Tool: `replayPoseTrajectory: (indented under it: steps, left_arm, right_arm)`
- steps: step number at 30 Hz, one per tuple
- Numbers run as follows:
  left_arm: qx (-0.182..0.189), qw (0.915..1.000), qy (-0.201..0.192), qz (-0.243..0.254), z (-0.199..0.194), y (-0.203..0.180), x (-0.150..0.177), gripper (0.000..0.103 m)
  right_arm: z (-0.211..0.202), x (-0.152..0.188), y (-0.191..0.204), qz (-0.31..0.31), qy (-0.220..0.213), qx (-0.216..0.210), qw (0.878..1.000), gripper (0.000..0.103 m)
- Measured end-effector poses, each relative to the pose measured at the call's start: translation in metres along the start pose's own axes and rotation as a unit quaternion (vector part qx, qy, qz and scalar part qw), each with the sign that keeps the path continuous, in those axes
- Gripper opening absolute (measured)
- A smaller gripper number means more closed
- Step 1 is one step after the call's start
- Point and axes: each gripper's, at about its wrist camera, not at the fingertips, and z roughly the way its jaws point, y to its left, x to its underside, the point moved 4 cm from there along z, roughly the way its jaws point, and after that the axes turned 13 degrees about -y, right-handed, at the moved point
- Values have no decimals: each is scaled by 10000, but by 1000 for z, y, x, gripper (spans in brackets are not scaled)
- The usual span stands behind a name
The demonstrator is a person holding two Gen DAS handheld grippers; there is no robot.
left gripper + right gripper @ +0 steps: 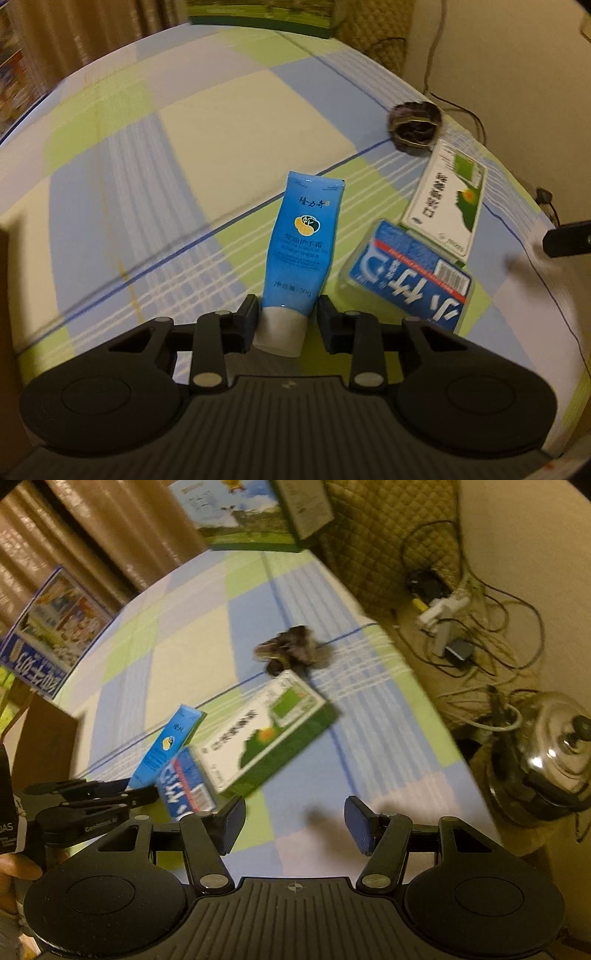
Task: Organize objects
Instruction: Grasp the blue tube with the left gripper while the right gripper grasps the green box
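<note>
Left hand-held gripper (287, 320) brackets the blue tube (300, 244) at its white cap, fingers narrow, contact unclear. Right hand-held gripper (294, 825) is spread wide, holding nothing, above the bed (177, 653).

The right gripper (295, 827) hangs with jaws spread wide over the checked bedsheet (177, 657), while ahead a green-and-white box (266, 734) overlaps a blue packet (186, 786) beside a blue tube (170, 746), a dark tangled bundle (291, 650) lying just beyond.

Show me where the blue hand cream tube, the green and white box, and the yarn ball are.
blue hand cream tube (301, 236), left wrist view, printed body.
green and white box (448, 199), left wrist view, top face.
yarn ball (415, 125), left wrist view, middle.
</note>
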Motion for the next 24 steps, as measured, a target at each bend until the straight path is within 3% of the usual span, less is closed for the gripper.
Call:
replayPoseTrajectory:
  steps: [7, 12, 16, 24]
  left_arm:
    - [-685, 9947, 94, -757, -28, 36, 32, 29]
    - [-1101, 9863, 115, -1226, -48, 61, 52, 29]
    - [-1353, 9805, 134, -1416, -59, 76, 61, 29]
    - [-1441, 9758, 107, -1643, -69, 88, 68, 29]
  right_arm:
    - [18, -10, 10, 119, -56, -86, 9999, 57]
    - [41, -25, 11, 880, -44, -71, 9961, 57]
    - [64, -36, 8, 1618, 88, 230, 9865, 57]
    - [91, -50, 11, 1953, 22, 1033, 9753, 60]
